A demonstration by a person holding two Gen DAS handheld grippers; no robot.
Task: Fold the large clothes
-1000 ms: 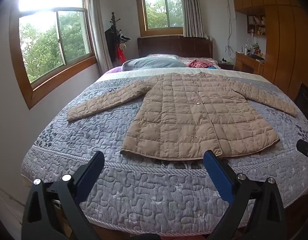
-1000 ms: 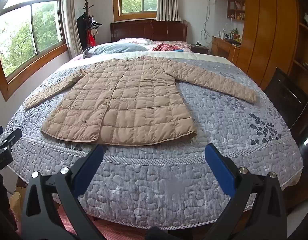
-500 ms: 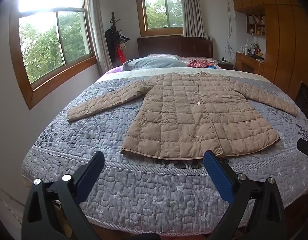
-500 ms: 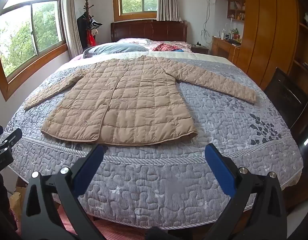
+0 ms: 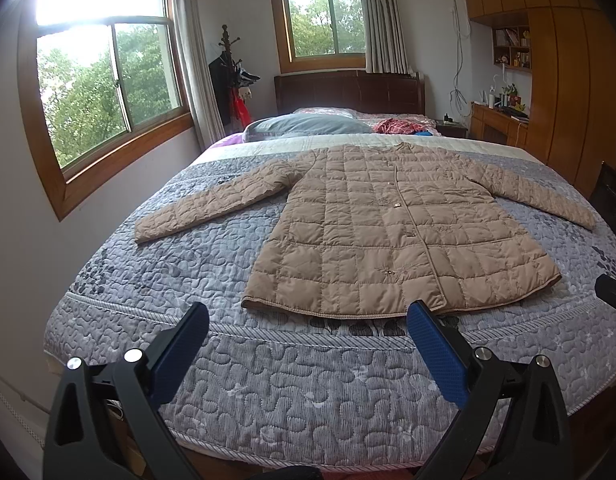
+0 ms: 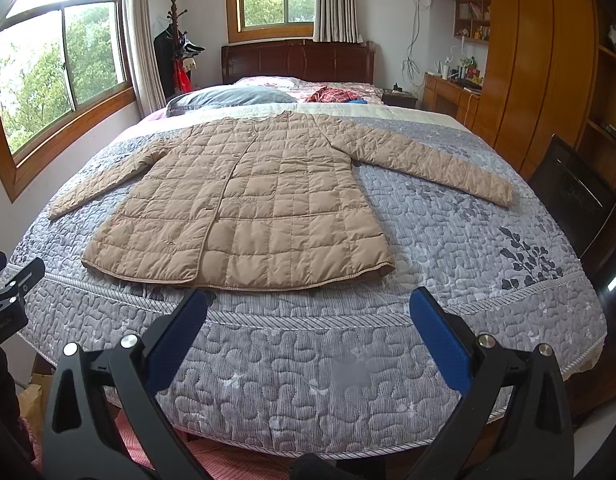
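The tan quilted coat [image 5: 392, 236] lay flat and face up on the bed [image 5: 291, 384], buttoned, both sleeves spread outward. Its long axis ran from the hem, at the foot end, to the collar, toward the headboard [image 5: 348, 92]. No fold had been made.

The left hand-held gripper [image 5: 308, 336] was released, its blue pads wide apart and holding nothing. It hovered over the foot of the bed, short of the coat's hem and apart from it. The right hand-held gripper [image 6: 308, 316] was likewise released and empty, also on the near side of the hem, not touching the fabric.

The coat lay straight ahead of both hand-held grippers, farther up the bed. In the left wrist view the hem sat ahead and somewhat to the right; in the right wrist view it sat ahead and somewhat to the left. By that evidence, the two hand-held grippers flanked the coat's centre line, the left nearer the hem corner below the left sleeve [image 5: 211, 208], the right nearer the corner below the right sleeve [image 6: 432, 160].

Judgement: the task stood at its start. The sleeves reached well out from the body, so each hand-held gripper would most likely have to reach along its own side of the coat, past the hem, to take hold. The padded fabric looked bulky and might spring back from a fold.
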